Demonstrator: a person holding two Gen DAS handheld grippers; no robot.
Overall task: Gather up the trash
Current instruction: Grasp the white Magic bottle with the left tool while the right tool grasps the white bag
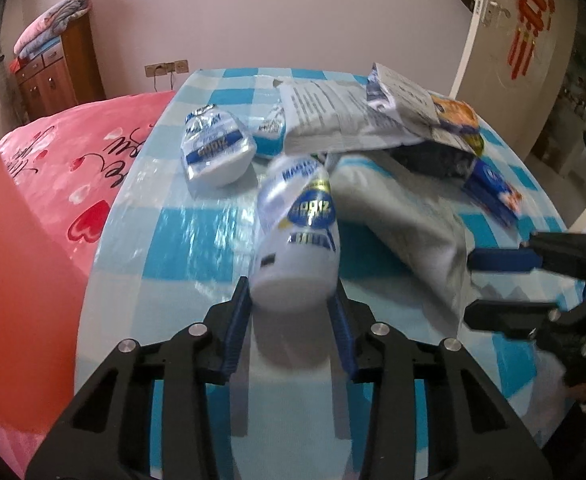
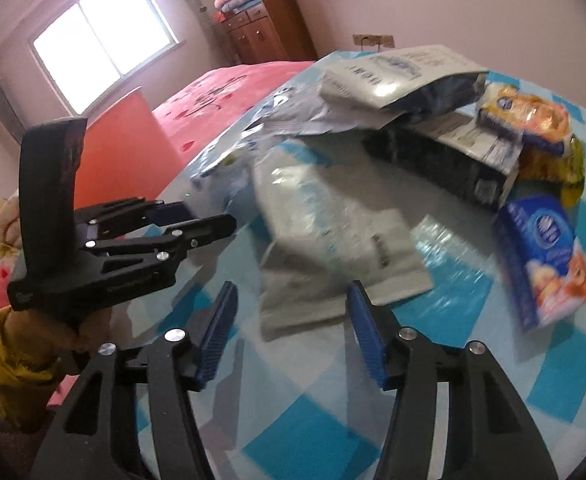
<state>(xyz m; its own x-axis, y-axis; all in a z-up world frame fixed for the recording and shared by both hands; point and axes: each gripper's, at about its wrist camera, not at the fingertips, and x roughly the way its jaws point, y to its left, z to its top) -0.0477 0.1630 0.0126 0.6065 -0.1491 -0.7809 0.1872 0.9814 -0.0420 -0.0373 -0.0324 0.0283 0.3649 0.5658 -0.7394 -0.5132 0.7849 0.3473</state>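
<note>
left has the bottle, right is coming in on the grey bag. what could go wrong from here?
1. The left gripper pinches only the bottle at its base end; the long body sticks out ahead and could pivot or slip when lifted.
2. The grey bag lies flat on the glossy tablecloth; the open right gripper may slide over it without catching an edge.
3. The two grippers are close together and might collide.

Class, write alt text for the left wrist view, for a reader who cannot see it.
The left gripper is shut on a white bottle over a blue-checked table. Behind it lie two crushed bottles, a grey bag and torn packets; the right gripper reaches in, open, from the right.
</note>
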